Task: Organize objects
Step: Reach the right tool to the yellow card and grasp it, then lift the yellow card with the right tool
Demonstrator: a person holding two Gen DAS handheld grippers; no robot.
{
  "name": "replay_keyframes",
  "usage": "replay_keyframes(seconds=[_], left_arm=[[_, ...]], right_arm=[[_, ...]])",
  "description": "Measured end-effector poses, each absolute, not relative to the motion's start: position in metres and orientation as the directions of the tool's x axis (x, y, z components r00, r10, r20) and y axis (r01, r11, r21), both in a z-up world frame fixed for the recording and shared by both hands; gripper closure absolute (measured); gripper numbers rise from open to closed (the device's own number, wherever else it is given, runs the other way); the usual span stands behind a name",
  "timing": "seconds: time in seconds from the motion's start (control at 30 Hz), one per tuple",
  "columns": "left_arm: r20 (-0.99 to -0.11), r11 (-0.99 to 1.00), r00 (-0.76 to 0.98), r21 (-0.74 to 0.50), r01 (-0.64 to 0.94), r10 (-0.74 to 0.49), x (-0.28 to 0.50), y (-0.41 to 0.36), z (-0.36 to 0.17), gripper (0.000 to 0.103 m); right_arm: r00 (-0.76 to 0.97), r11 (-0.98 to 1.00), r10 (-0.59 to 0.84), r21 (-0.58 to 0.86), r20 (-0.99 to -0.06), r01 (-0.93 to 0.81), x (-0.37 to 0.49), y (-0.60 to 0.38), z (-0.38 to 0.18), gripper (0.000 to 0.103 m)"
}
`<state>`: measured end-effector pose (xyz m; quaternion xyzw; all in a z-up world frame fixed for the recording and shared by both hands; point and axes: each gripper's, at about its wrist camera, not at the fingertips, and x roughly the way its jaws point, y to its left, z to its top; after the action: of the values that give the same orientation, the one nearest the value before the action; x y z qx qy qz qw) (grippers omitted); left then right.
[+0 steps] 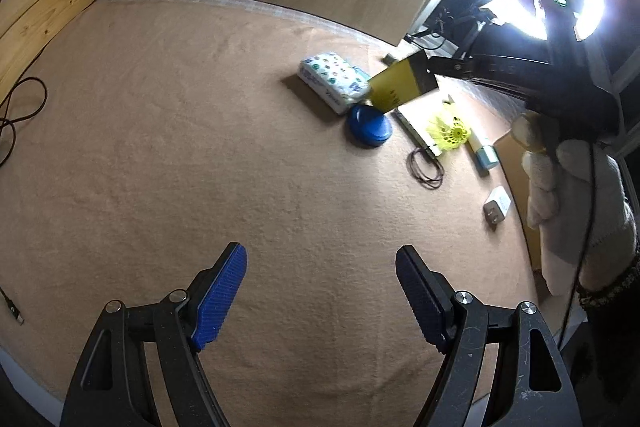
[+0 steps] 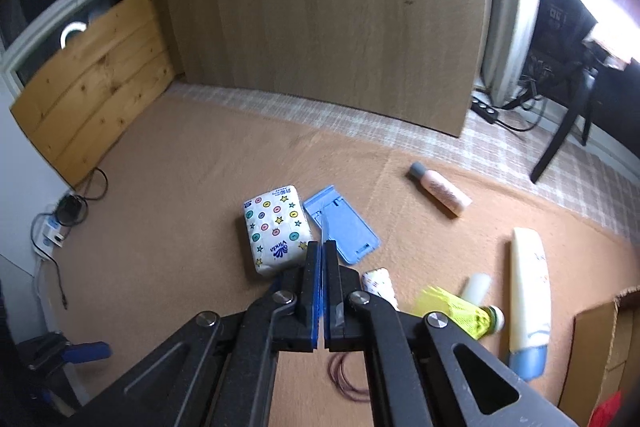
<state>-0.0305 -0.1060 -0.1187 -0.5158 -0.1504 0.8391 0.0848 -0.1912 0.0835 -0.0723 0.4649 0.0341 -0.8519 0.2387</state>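
Note:
My left gripper (image 1: 320, 263) hangs open over bare brown blanket (image 1: 200, 147), nothing between its blue pads. My right gripper (image 1: 427, 67) (image 2: 322, 247) is shut on a flat yellow card with a black band (image 1: 400, 85), held above the blanket. In the right wrist view the card shows only as a thin pale edge (image 2: 322, 227). Below it lie a patterned tissue pack (image 1: 334, 81) (image 2: 276, 231), a blue phone stand (image 2: 340, 227) and a blue round lid (image 1: 369, 127). A yellow shuttlecock (image 1: 450, 133) (image 2: 460, 311) lies further right.
A pink bottle (image 2: 440, 189), a cream tube with a blue cap (image 2: 528, 299), dark hair ties (image 1: 426, 167), a white plug (image 1: 497, 211) and a white notebook (image 1: 416, 123) lie around. A cardboard box (image 2: 600, 347) stands at the right. A gloved hand (image 1: 576, 207) holds the right gripper. Wood panels stand behind.

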Motion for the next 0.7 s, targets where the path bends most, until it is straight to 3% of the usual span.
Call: replay_keyframes(seconds=[0.4, 0.53, 0.7], left_arm=[[-0.843, -0.943, -0.428, -0.322, -0.085, 0.326, -0.038, -0.059, -0.115, 0.023], [-0.839, -0.937, -0.429, -0.343, -0.060, 0.335, -0.039, -0.061, -0.118, 0.023], [-0.844, -0.939, -0.422, -0.336, -0.066, 0.332, -0.039, -0.059, -0.121, 0.023]], right_arm=[[-0.426, -0.882, -0.424, 0.258, -0.800, 0.394, -0.184, 0.134, -0.070, 0.101], [-0.423, -0.887, -0.396, 0.220, -0.815, 0.407, -0.181, 0.150, -0.067, 0.062], [-0.408, -0.863, -0.377, 0.155, -0.832, 0.482, -0.182, 0.150, -0.065, 0.052]])
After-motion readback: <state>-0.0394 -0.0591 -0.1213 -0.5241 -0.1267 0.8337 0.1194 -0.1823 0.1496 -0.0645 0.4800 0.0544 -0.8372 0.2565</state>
